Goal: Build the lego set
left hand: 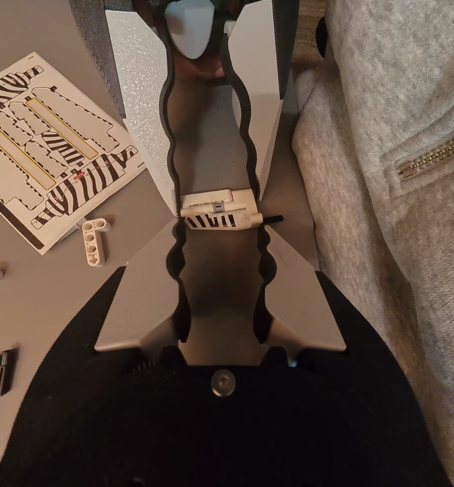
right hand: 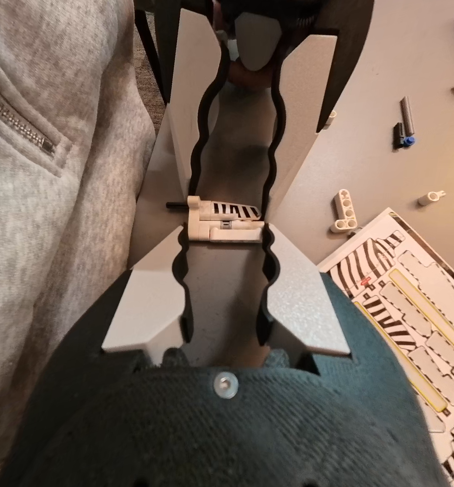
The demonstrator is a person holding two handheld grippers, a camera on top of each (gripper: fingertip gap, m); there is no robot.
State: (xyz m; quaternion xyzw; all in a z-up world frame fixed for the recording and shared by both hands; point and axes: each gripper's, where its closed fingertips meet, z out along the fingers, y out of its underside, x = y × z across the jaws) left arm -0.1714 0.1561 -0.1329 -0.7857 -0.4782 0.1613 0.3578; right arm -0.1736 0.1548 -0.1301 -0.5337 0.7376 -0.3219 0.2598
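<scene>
A small white lego assembly point(left hand: 215, 210) with a zebra-striped panel and a black axle point(left hand: 273, 218) sticking out of one end hangs just above the grey table. My left gripper point(left hand: 220, 226) comes from below in its own view and is shut on the striped side. My right gripper point(left hand: 216, 196) faces it from the top and is shut on the plain white side. In the right wrist view the assembly point(right hand: 225, 221) sits between my right gripper point(right hand: 225, 233) and the left gripper point(right hand: 228, 203), with the axle point(right hand: 175, 205) pointing left.
A zebra sticker sheet point(left hand: 49, 150) point(right hand: 405, 316) lies on the table. Beside it lie a white L-shaped beam point(left hand: 95, 239) point(right hand: 345, 210), a white connector point(right hand: 431, 197) and black pins with a blue one point(right hand: 403, 131). A person's grey zipped sweatshirt point(left hand: 391, 210) point(right hand: 49, 210) borders the table.
</scene>
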